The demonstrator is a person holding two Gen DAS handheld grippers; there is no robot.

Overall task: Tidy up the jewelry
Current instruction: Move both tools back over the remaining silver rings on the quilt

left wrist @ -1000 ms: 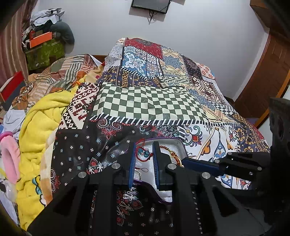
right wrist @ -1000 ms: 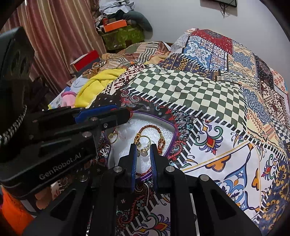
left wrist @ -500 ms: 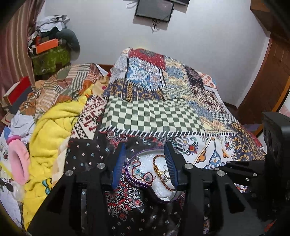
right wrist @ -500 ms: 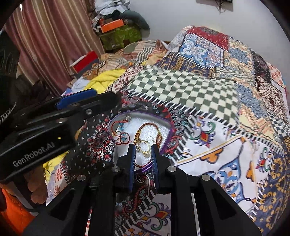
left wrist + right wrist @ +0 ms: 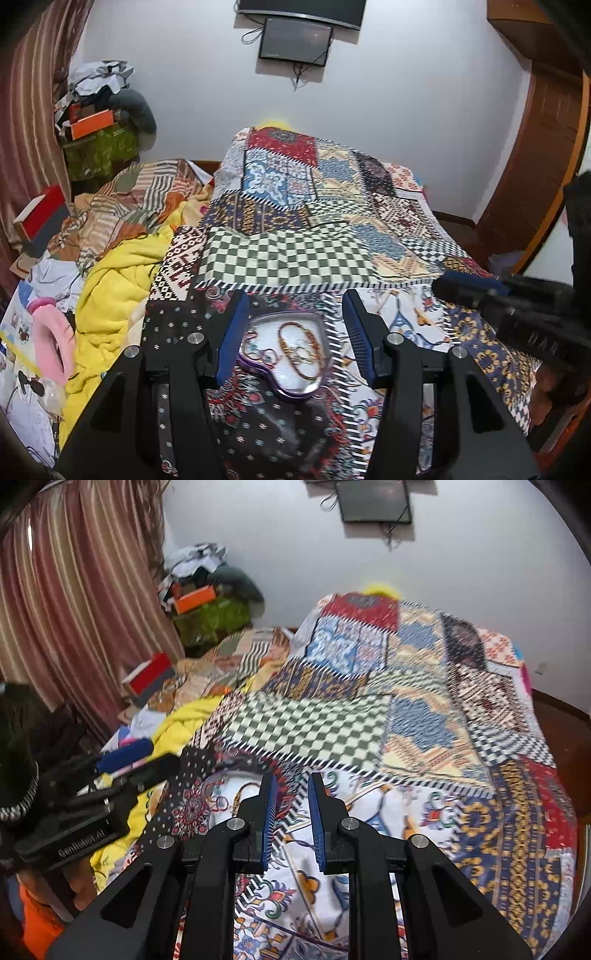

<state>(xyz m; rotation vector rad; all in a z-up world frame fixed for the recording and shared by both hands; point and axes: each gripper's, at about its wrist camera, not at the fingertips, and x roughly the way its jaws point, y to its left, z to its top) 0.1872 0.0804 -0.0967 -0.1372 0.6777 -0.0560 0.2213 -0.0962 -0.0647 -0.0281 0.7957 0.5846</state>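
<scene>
Patchwork bedspread [image 5: 288, 258] lies bare beyond heart-shaped tray [image 5: 291, 391].

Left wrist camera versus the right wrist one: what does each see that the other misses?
Only the left wrist view shows the whole heart-shaped jewelry box, the gold bracelet inside it, and the pink slipper. Only the right wrist view shows the left gripper from the side. Both share the patchwork bedspread, yellow blanket and wall screen.

Jewelry [image 5: 295, 349] in tray [image 5: 291, 393] on bed [image 5: 288, 254], blanket [image 5: 110, 291] left.
</scene>
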